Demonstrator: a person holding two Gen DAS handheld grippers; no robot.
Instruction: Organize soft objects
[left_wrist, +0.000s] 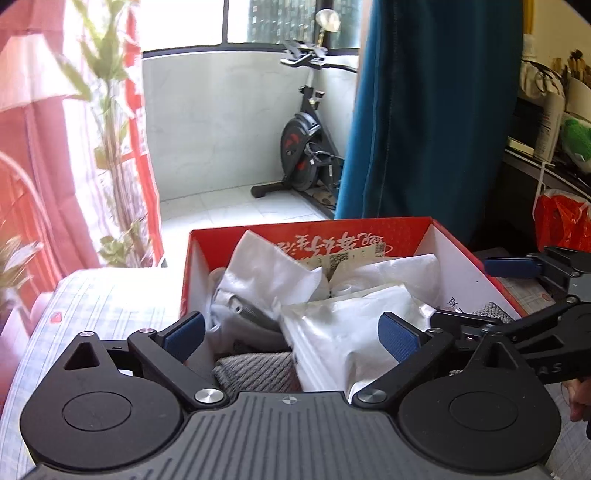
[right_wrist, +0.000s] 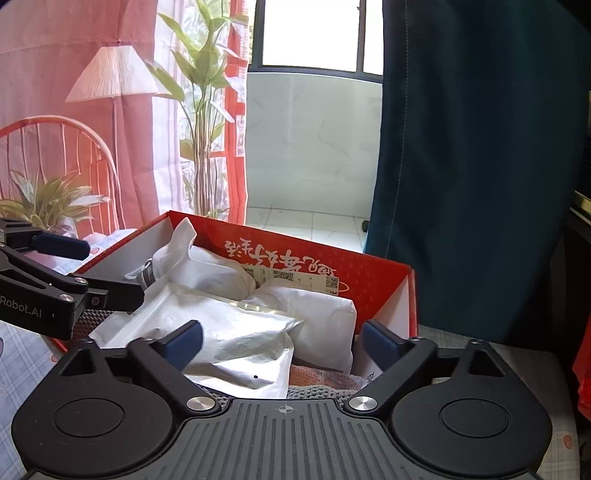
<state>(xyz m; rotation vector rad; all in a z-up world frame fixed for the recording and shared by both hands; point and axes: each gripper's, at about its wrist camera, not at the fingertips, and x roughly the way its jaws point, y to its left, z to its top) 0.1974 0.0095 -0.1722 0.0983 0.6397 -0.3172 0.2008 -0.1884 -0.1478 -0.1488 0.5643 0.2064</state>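
A red box (left_wrist: 369, 230) sits on a checked surface (left_wrist: 110, 295), packed with white bags (left_wrist: 343, 332) and grey knit cloth (left_wrist: 258, 371). Behind it are a blue curtain (left_wrist: 424, 110), a pink curtain (right_wrist: 55, 92) and a tall plant (right_wrist: 203, 92). The box's near wall and rim lie between each claw and the contents.

The left claw (left_wrist: 291, 336) hovers over the near end of the box, its blue pads wide apart, gripping nothing; one bag and the grey cloth lie between its fingers. The right claw (right_wrist: 282, 341) is likewise spread wide and empty above the bags (right_wrist: 229, 332), its right finger (right_wrist: 380, 343) near the box's right wall (right_wrist: 388, 280).

Only the left view shows an exercise bike (left_wrist: 306, 147), a red sack (left_wrist: 561, 221) and cluttered shelves at right. Only the right view shows a lamp (right_wrist: 114, 74), a red chair (right_wrist: 55, 147) and an orange-pink item (right_wrist: 325, 376) low in the box. Each view catches the other claw at its edge.
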